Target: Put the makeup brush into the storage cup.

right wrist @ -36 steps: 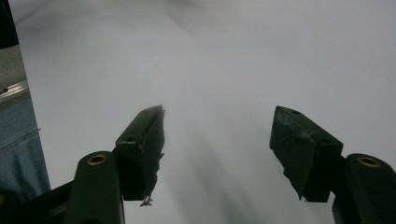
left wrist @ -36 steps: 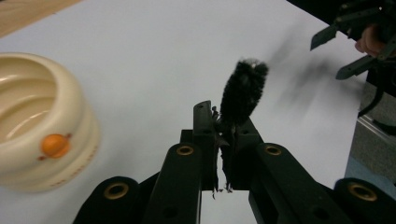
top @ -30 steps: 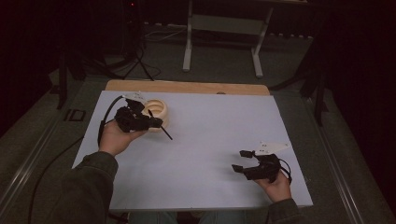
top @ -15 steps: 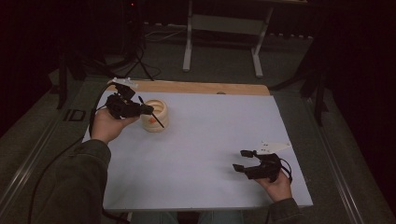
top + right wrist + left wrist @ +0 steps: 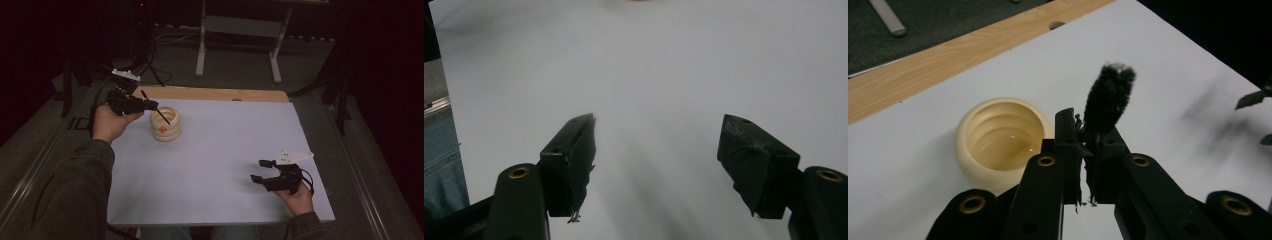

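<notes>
Left gripper [image 5: 1087,150] is clamped on a thin black brush [image 5: 1109,97], its tip hanging just over the ribbed cream cup [image 5: 165,124] at the far left of the white mat [image 5: 225,150]. Looks like the dipping step, so next it needs a steady drop into the mouth. Right gripper [image 5: 656,165] rests near right, jaws apart, holding nothing.

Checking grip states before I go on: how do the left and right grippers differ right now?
The left gripper is shut on a black brush; the right gripper stands open with nothing between its jaws. The left is lifted at the table's far side, beside the cream pot; the right sits low at the near right of the white sheet, apart from any object. Both are black, two-jawed and hand-held.
</notes>
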Action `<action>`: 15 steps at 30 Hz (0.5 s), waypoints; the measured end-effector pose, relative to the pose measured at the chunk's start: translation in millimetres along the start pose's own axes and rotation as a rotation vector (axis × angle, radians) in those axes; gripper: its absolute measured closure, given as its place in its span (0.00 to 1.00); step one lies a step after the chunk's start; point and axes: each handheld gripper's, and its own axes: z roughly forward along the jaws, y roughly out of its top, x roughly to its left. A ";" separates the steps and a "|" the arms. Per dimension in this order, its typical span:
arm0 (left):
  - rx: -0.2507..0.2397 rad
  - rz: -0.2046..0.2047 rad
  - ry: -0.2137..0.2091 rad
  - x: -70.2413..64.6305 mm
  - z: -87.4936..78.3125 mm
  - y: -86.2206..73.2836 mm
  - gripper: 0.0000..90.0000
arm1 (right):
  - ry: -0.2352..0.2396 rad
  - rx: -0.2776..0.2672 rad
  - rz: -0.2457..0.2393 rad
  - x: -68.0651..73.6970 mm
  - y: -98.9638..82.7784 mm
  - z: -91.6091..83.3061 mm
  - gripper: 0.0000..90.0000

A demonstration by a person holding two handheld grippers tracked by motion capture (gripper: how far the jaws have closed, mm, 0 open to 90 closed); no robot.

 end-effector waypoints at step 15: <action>-0.003 -0.063 0.061 21.4 2.6 4.4 0.95 | -0.003 -0.012 0.006 -1.9 1.4 -1.1 0.34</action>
